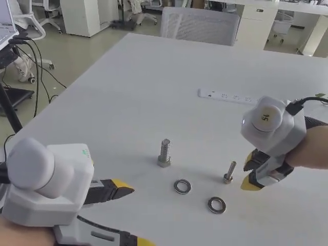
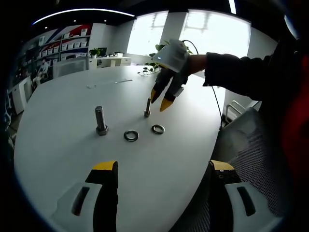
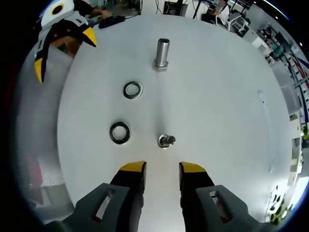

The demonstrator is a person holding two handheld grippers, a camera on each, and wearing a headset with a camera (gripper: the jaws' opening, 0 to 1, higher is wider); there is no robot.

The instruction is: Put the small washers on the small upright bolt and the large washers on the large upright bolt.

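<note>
Currently both washers [image 1: 182,186] [image 1: 217,205] lie flat on the desk [image 1: 154,92] near the small upright bolt [image 1: 229,172], your right gripper [image 3: 162,168] beside it with jaws narrowly parted and empty, your left gripper [image 2: 163,166] with jaws wide and empty; they look thin, stiff, likely slippery, so pinch a rim.

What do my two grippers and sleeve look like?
The left gripper and right gripper both have white housings with rounded domes, and dark jaws tipped yellow. The right one bears a round sticker marked 15 and a black cable. A dark sleeve covers that arm.
</note>
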